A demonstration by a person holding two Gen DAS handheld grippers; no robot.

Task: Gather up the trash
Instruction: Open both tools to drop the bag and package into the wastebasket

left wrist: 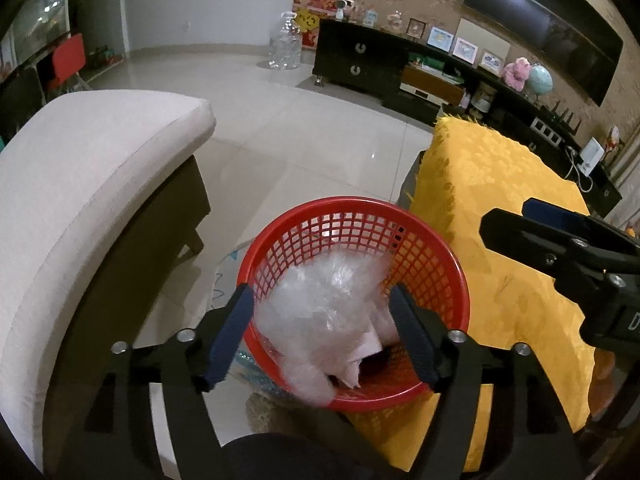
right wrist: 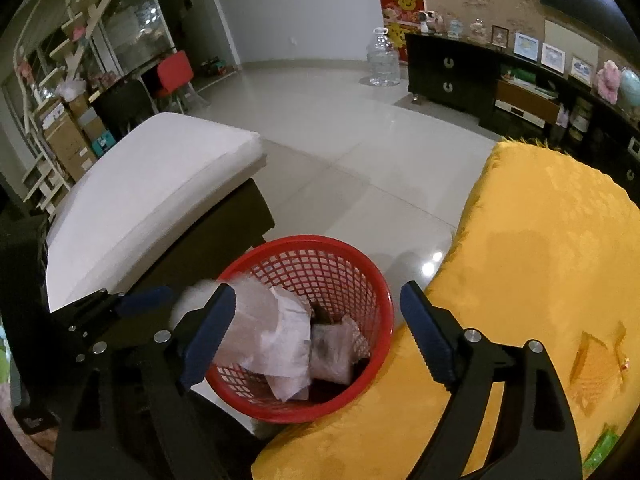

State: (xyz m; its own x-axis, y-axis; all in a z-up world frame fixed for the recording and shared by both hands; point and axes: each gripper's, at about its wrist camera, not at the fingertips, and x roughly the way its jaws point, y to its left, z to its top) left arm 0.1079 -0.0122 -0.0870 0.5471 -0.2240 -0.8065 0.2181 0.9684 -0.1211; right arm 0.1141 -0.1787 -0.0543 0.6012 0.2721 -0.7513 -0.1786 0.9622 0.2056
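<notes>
Currently both hand-held grippers, left hand-held gripper (left wrist: 322, 334) and right hand-held gripper (right wrist: 318, 334), are standing released, dropping crumpled clear plastic wrap (left wrist: 324, 304) into the red mesh plastic basket (left wrist: 424, 240); keep jaws wide, centred inside its rim.

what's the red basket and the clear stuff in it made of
Red basket: looks like moulded plastic, slightly glossy, with a regular lattice of holes in its wall. Clear stuff: probably thin plastic film or bubble wrap, translucent and crinkled; its exact type is unclear.

White cushioned bench (left wrist: 88, 184), yellow tablecloth (right wrist: 540, 264), dark media cabinet (left wrist: 360, 60), clear water jug (right wrist: 383, 60)
</notes>
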